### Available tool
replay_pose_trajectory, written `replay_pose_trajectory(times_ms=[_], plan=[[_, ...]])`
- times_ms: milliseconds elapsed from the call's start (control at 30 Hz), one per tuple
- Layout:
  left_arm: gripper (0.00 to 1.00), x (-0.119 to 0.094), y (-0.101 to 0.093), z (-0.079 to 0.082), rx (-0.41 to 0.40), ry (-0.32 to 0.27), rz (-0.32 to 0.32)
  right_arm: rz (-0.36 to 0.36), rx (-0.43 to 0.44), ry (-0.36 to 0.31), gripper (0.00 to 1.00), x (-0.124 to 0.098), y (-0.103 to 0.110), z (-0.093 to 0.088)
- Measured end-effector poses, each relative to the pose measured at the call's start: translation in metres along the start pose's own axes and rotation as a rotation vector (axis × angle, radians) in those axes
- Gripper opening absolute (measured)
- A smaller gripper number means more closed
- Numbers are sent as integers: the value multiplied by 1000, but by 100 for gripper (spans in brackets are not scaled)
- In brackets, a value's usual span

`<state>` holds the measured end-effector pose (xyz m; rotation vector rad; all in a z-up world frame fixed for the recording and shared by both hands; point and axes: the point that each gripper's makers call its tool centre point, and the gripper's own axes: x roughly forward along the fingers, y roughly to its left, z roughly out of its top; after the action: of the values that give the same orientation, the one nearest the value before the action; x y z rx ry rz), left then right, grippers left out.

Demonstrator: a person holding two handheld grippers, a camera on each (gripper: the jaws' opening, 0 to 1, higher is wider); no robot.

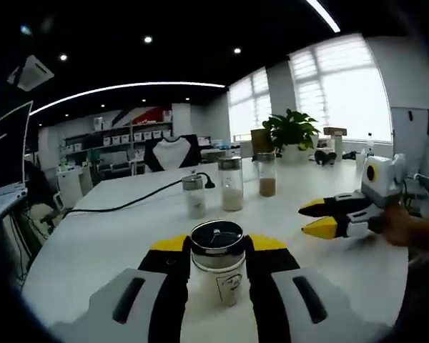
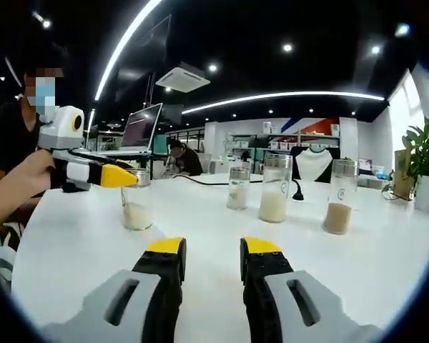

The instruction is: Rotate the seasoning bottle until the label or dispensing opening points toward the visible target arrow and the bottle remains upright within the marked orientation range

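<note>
A glass seasoning bottle (image 1: 219, 275) with a metal lid and pale powder stands upright on the white table (image 1: 114, 243). My left gripper (image 1: 218, 244) is shut on it, one jaw against each side. The right gripper view shows the same bottle (image 2: 136, 212) at the left, with the left gripper (image 2: 120, 176) across its top. My right gripper (image 2: 213, 247) hovers open over bare table with nothing between its jaws. It enters the left gripper view from the right (image 1: 320, 217), well clear of the bottle.
Further back stand three jars: a small one (image 1: 194, 196), a tall one with white powder (image 1: 232, 184) and one with brown powder (image 1: 267, 176). A black cable (image 1: 129, 201) crosses the table. A potted plant (image 1: 293, 132) stands at the far edge; a laptop (image 2: 139, 132) sits behind.
</note>
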<state>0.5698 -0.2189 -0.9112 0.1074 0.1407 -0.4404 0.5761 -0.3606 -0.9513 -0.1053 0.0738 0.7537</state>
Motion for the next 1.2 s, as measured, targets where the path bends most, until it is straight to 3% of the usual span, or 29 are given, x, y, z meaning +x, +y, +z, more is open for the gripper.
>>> replay_pose_trajectory(times_ms=[300,633,867,1200], plan=[[32,-14,17,-2,-4,18,61,-3,-26,18,28,1,1,-2],[32,-19,21,-1,7,29,66,-19,18,19,30,-1,-6,-5],[34,-19,22,-1,17,35,64,-47,37,-28,31,-5,-12,4],[53,-17,27,-4,-7,49,86,-61,114,13,60,-3,-16,-5]])
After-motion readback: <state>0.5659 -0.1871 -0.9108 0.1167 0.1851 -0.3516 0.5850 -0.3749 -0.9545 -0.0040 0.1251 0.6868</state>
